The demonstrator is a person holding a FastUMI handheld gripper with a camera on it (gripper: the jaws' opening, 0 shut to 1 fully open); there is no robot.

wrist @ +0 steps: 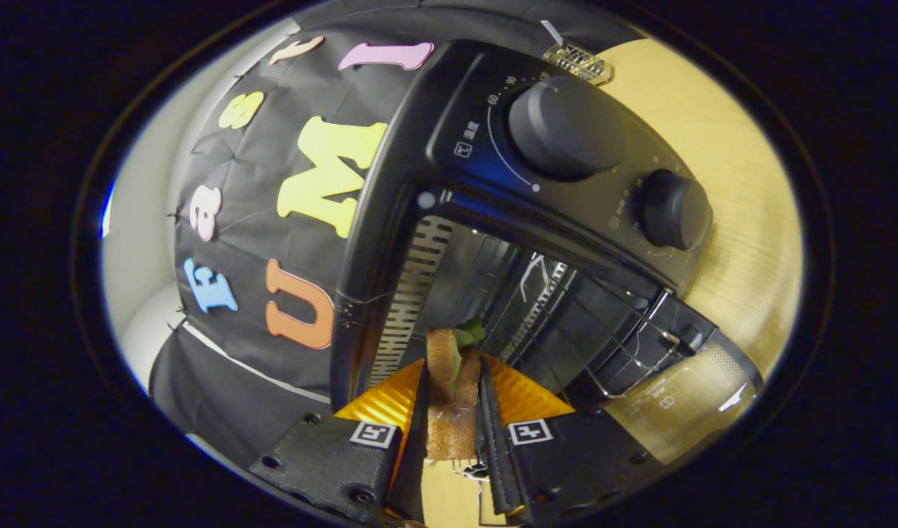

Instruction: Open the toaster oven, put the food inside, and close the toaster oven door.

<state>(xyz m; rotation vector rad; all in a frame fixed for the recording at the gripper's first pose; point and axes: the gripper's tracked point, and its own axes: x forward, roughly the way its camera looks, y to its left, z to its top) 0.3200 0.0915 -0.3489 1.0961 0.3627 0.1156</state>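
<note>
The gripper (454,411) grasps a sandwich (451,381) between its two fingers (418,425); both black pads press on the bread from the two sides. The sandwich is made of brown bread slices with a green leaf that shows at its far end. It stands on edge between the fingers, and its far end reaches the mouth of the toaster oven (492,220).

The toaster oven is black and appears strongly tilted in the gripper view. Its door (683,403) is open, folded down and away from the chamber, with a glass pane that looks pale. Inside the chamber a wire rack (602,330) is seen, and a metal side wall with rows of slots (412,293) stands just beside the sandwich. On the control panel beyond the chamber there are two round black knobs, a large knob (566,128) and a smaller knob (672,209), well apart from the fingers.

The oven stands on a light wooden table (742,242). A small wire object (577,60) lies on the table behind the oven, too small to tell what it is. Orange parts of the gripper (390,403) show just behind the pads
</note>
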